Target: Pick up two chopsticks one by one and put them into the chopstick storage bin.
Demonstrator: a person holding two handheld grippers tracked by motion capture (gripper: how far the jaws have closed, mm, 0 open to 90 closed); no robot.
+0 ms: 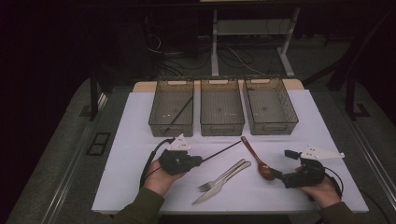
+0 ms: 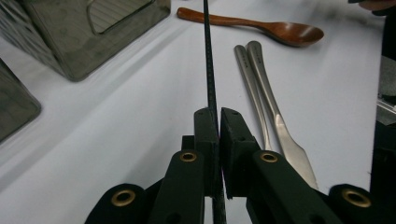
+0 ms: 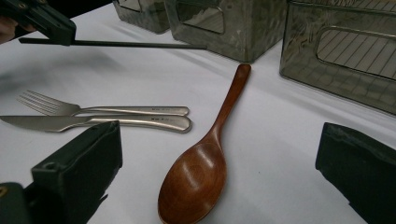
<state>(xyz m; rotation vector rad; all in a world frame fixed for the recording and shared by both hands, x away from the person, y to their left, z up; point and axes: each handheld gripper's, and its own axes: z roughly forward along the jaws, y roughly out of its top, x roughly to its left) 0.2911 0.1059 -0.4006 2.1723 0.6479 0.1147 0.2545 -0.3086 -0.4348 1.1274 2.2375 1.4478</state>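
Note:
My left gripper (image 1: 198,160) (image 2: 218,114) is shut on a thin black chopstick (image 1: 222,151) (image 2: 208,60), which it holds just above the white table and which points toward the middle bin. A second black chopstick (image 1: 181,112) lies slanted in the left bin (image 1: 171,106). The brown wooden spoon (image 1: 256,158) (image 3: 205,172) lies on the table with its bowl between the wide open jaws of my right gripper (image 1: 281,163) (image 3: 219,154); the pads do not touch it. A steel fork (image 1: 222,176) (image 3: 93,109) and knife (image 1: 219,184) (image 3: 93,122) lie side by side between the two grippers.
Three smoky plastic bins stand in a row at the back of the white tabletop (image 1: 130,177): the left one, a middle bin (image 1: 222,107) and a right bin (image 1: 270,105). The floor behind shows cables and a table frame. My left gripper (image 3: 46,23) appears at the upper left of the right gripper view.

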